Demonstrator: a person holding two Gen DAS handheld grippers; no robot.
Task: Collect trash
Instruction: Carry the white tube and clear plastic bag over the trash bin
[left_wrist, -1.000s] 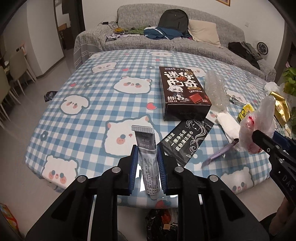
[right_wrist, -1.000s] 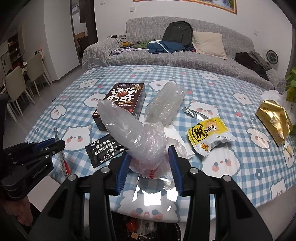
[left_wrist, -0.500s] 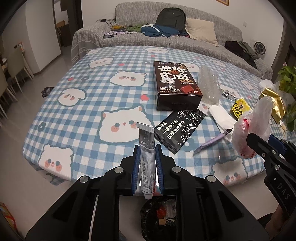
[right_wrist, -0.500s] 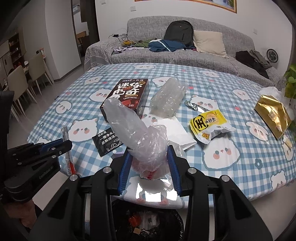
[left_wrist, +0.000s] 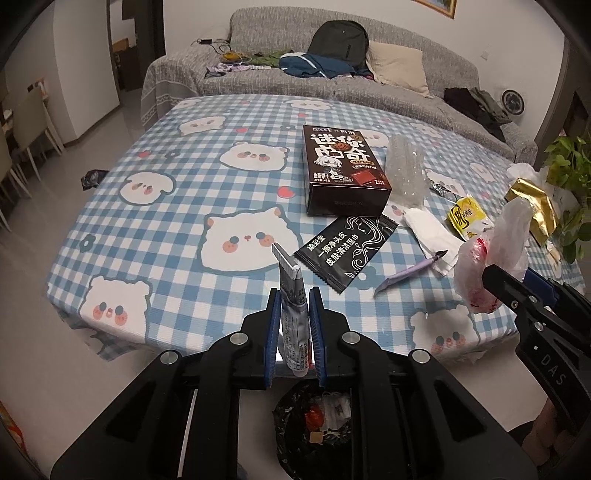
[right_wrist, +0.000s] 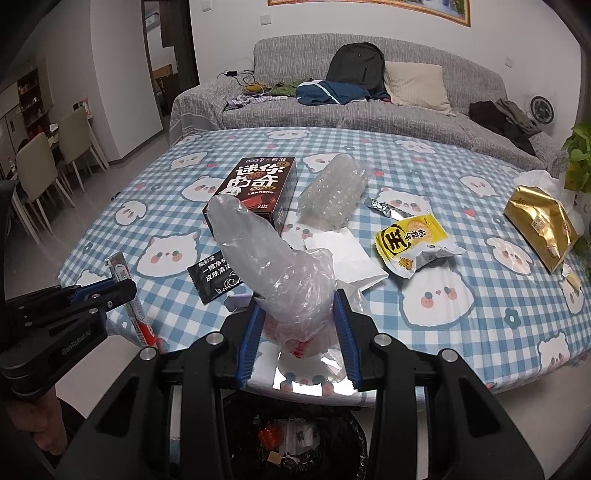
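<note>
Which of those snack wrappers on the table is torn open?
The yellow wrapper: its near end gapes open, silver lining showing. The black sachet and gold packet show no tear.

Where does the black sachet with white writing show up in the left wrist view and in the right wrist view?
Left wrist: the sachet lies mid-frame, just in front of the brown box.
Right wrist: the sachet lies left of centre, partly hidden by the plastic bag.
Shared landmark: the brown box, just behind it in both.

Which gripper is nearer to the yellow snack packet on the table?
Right. The right gripper, shut on the plastic bag, is left of the yellow snack packet; the left gripper, holding the tube, is farther left.
</note>
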